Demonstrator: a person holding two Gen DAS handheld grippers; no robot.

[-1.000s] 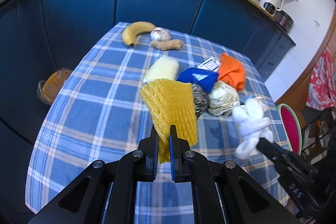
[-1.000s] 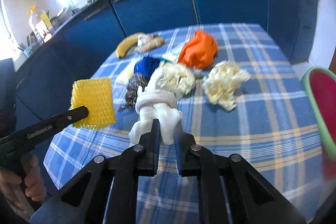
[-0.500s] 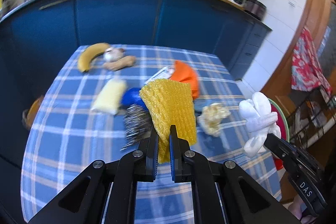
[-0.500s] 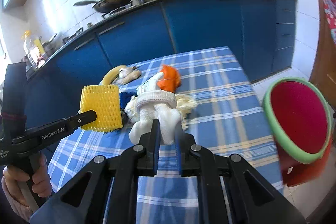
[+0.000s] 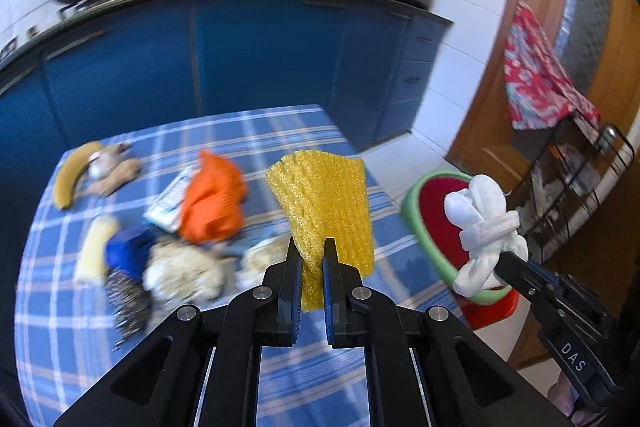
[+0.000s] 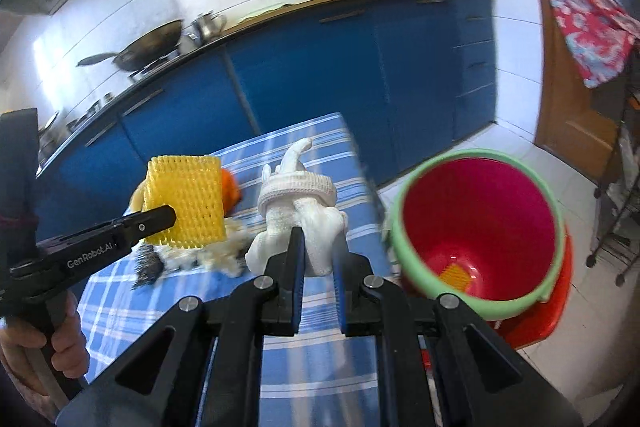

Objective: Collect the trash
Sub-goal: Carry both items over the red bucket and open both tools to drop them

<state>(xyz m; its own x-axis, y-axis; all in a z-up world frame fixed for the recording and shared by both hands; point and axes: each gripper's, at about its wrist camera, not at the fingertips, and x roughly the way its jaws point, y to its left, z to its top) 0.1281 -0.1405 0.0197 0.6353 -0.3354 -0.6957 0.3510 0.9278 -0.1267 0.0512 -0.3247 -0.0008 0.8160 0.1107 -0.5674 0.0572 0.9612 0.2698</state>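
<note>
**Inspector A:** Left hand-held gripper [image 5: 311, 247]: pointing down and forward above the tabletop [image 5: 256, 131], jaws clamped on the lower edge of a yellow foam net sleeve [image 5: 324, 195], which stands upright above them. A hand [image 6: 48, 339] grips its handle at the near left.

**Inspector B:** Right hand-held gripper [image 6: 318, 239]: same downward tilt, jaws narrow and pinching a white foam net bundle [image 6: 298, 211] bound by a ribbed band. It is held in the air by the tabletop's right edge.

**Inspector A:** Textures: both pieces are soft mesh foam. Left on the checked cloth lie an orange crumpled bag [image 5: 212, 207], pale crumpled wads [image 5: 184, 273], a steel scourer [image 5: 128, 297] and, at the far left corner, a banana [image 5: 70, 177].

**Inspector B:** Room: off the right edge stands a red bin with green rim [image 6: 476, 223], mouth open, a yellow scrap on its bottom. The floor between tabletop, bin and blue cabinets [image 6: 340, 67] is bare tile.
</note>
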